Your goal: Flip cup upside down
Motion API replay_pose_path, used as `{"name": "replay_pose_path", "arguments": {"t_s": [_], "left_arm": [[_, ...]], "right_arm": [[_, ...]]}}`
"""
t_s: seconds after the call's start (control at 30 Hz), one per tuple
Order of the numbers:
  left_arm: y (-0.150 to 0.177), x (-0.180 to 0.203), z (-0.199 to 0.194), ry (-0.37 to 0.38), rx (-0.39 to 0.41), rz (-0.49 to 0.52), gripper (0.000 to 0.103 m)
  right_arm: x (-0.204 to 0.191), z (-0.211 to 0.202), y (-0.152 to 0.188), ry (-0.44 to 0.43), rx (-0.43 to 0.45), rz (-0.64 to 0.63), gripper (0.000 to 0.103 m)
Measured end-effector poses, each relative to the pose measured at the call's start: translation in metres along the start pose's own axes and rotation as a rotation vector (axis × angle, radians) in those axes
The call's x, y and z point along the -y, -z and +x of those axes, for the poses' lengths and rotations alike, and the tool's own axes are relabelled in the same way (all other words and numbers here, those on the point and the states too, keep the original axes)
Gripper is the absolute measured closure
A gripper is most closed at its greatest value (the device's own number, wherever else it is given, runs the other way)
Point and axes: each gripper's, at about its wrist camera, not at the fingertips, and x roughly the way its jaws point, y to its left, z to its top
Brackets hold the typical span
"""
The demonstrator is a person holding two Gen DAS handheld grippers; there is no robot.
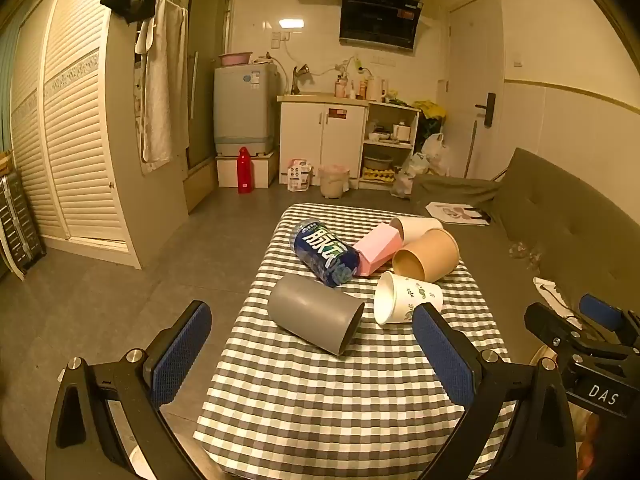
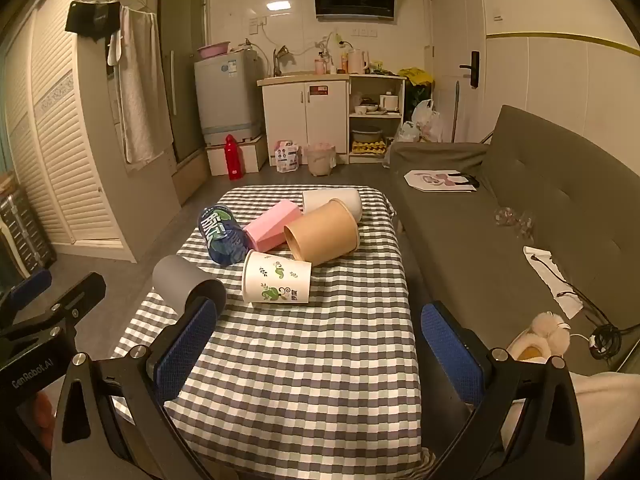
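Several cups lie on their sides on a checked tablecloth. A grey cup lies nearest, also in the right wrist view. A white cup with green print lies beside it. Behind lie a brown cup and a white cup. My left gripper is open and empty, in front of the grey cup. My right gripper is open and empty, in front of the printed cup.
A blue can and a pink box lie among the cups. A grey sofa runs along the table's right side. The floor drops off at the table's left. Kitchen cabinets and a washing machine stand far behind.
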Motion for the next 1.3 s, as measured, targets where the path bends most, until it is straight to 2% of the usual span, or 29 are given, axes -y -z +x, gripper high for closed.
{"name": "replay_pose_path", "arguments": {"t_s": [1.3], "left_arm": [[0.0004, -0.0031, 0.0004, 0.002, 0.005, 0.001, 0.000]], "right_arm": [[-0.0033, 0.0009, 0.0010, 0.004, -0.007, -0.006, 0.000]]}}
